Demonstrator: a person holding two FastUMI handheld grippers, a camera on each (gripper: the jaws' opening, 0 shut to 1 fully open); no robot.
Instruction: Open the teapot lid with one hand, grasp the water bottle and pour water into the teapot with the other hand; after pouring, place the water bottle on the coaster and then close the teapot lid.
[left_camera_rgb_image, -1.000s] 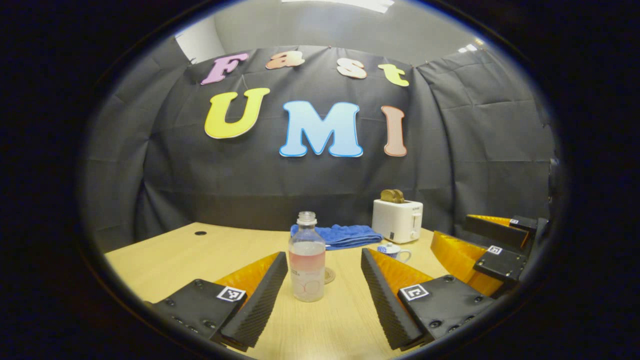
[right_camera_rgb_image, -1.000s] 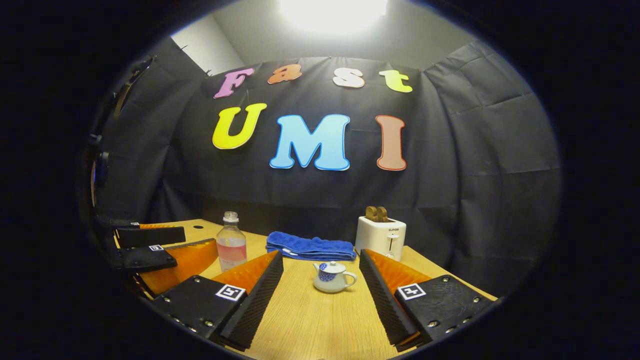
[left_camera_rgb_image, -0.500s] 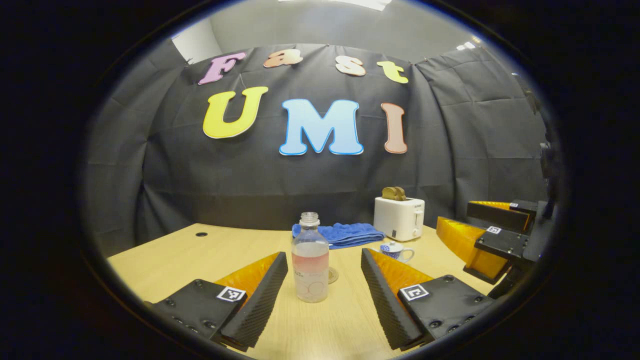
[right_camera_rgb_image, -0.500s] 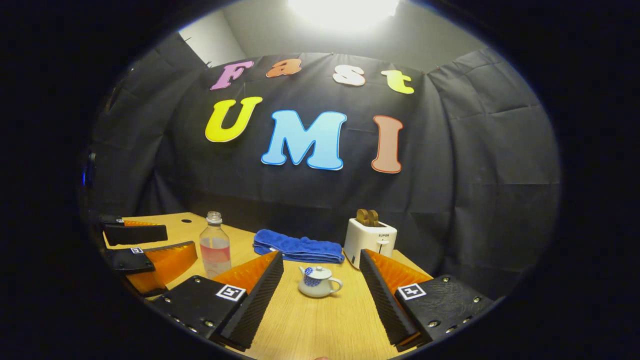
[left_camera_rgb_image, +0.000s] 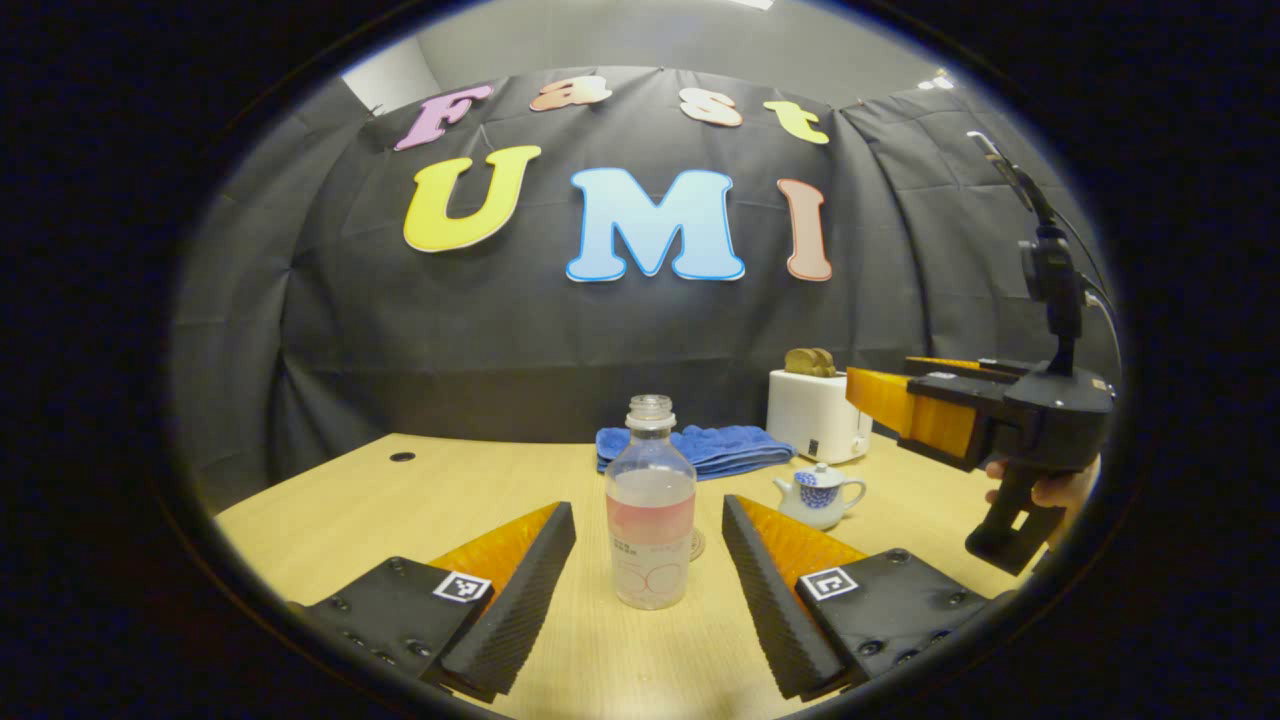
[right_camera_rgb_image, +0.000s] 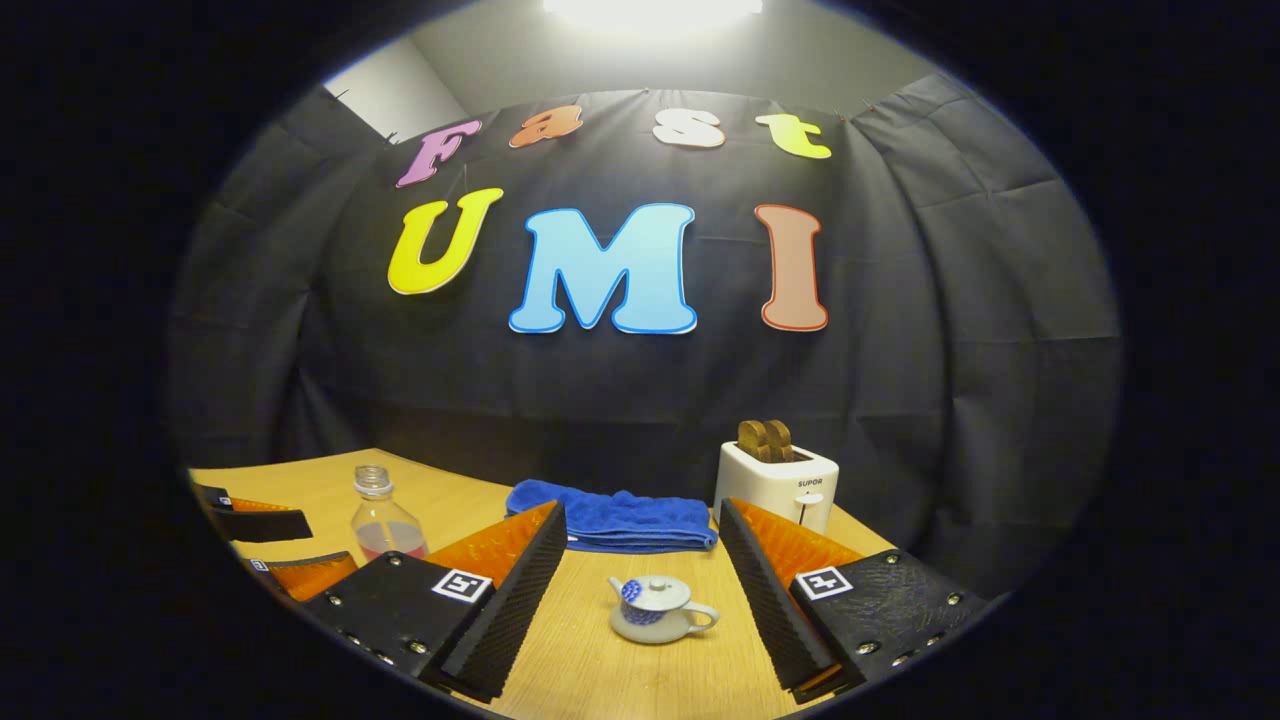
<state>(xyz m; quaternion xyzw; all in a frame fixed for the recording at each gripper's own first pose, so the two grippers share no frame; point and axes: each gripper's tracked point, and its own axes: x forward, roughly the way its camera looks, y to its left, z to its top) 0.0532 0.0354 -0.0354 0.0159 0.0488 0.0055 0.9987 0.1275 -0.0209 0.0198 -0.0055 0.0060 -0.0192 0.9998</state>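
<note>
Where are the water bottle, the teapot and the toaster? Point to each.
water bottle (left_camera_rgb_image: 650, 520): left gripper view, on its pink label band.
teapot (right_camera_rgb_image: 655, 612): right gripper view, on its body.
toaster (right_camera_rgb_image: 775, 482): right gripper view, on its white front.

White teapot (right_camera_rgb_image: 655, 610) with blue pattern, blue towel (right_camera_rgb_image: 612, 518), white toaster (right_camera_rgb_image: 777, 484).

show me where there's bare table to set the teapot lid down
Barest: the wooden table left of the water bottle, out to its far left corner. Also the strip in front of the teapot. Crowded: the back right, where the blue towel, toaster and teapot cluster.
</note>
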